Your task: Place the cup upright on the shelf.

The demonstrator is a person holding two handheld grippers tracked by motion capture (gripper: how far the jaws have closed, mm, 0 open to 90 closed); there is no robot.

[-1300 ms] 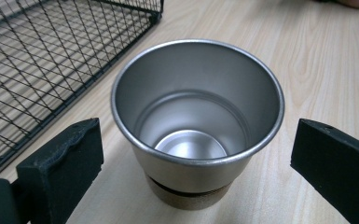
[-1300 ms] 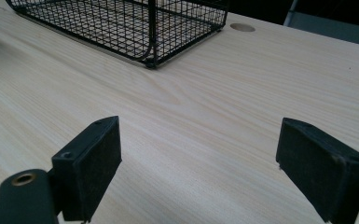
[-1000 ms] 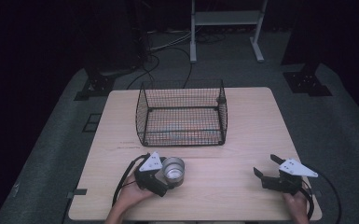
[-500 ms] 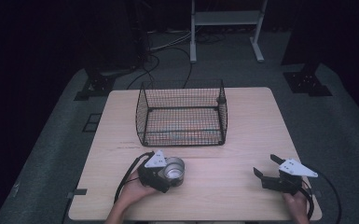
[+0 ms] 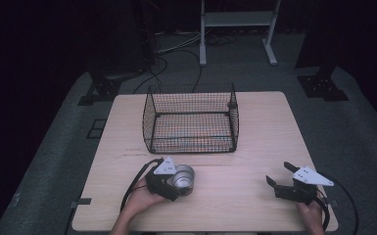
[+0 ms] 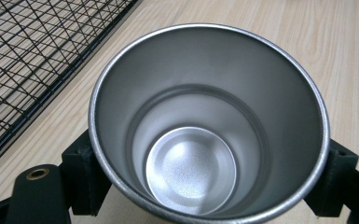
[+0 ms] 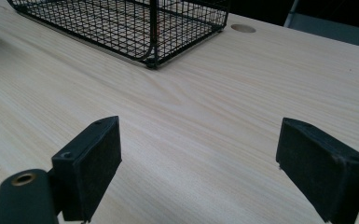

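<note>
Cup (image 5: 183, 178) slightly nearer table edge.

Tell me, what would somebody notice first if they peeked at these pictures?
Probably the shiny metal cup, empty inside, held between the jaws of the left hand-held gripper near the table's front edge. Next, the black wire basket sitting in the middle of the wooden table, while the right hand-held gripper waits open.

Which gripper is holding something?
The left gripper: its jaws clamp the metal cup on both sides. The right gripper is open over bare table.
</note>
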